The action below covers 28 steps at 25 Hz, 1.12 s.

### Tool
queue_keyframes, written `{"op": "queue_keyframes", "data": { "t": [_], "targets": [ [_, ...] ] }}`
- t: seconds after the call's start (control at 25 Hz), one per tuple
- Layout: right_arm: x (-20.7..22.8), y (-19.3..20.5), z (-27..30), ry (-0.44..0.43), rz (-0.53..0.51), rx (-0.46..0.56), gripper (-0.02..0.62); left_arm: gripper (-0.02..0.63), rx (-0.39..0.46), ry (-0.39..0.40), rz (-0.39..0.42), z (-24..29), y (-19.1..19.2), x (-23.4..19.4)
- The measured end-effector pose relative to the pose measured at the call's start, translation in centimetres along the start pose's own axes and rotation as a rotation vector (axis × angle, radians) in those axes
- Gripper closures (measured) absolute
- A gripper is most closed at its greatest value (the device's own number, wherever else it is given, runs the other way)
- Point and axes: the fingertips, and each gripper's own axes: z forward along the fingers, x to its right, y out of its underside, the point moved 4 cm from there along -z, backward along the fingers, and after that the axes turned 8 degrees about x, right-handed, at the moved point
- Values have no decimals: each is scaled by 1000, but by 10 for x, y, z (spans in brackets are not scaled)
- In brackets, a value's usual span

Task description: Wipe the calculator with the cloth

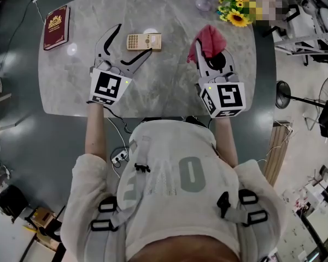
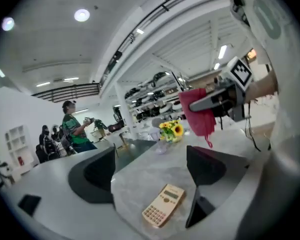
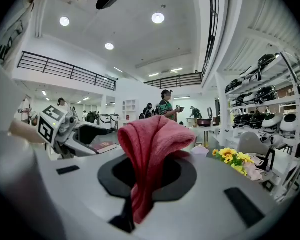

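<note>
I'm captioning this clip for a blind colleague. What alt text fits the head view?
A person's left gripper, jaws open, points at a beige pocket calculator on a grey marble table; the right gripper is shut on a crumpled red cloth.

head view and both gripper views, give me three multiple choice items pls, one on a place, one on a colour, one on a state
1. Where is the beige rectangular calculator?
A. on a dark red booklet
B. on the floor
C. on the grey marble table, between the left gripper's open jaws

2. What colour is the soft folded cloth?
A. red
B. blue
C. white

3. What state is the right gripper in?
A. open, empty
B. shut on the cloth
C. open round the calculator

1 C: the left gripper view shows it on the marble between the jaws.
2 A: red in every view.
3 B: the cloth stands pinched in its closed jaws.
</note>
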Motion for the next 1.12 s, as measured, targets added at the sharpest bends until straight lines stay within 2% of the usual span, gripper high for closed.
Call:
{"op": "queue_keyframes", "data": {
  "t": [0.32, 0.48, 0.6, 0.76, 0.84, 1.12],
  "targets": [
    [-24, 25, 29, -81, -74, -93, 545, 173, -358, 365, 202, 0, 106, -18],
    [-38, 53, 42, -122, -45, -159, 545, 174, -525, 546, 302, 5, 161, -16],
    [-49, 75, 52, -149, -35, -211, 545, 175, -582, 644, 311, 11, 193, -15],
    [-59, 101, 61, -159, -20, -271, 545, 196, -617, 727, 275, 20, 225, -17],
    [-62, 112, 62, -161, -9, -297, 545, 220, -623, 752, 247, 25, 235, -18],
    [-67, 132, 71, -153, -27, -338, 544, 222, -644, 791, 193, 36, 259, -22]
  ]
}}
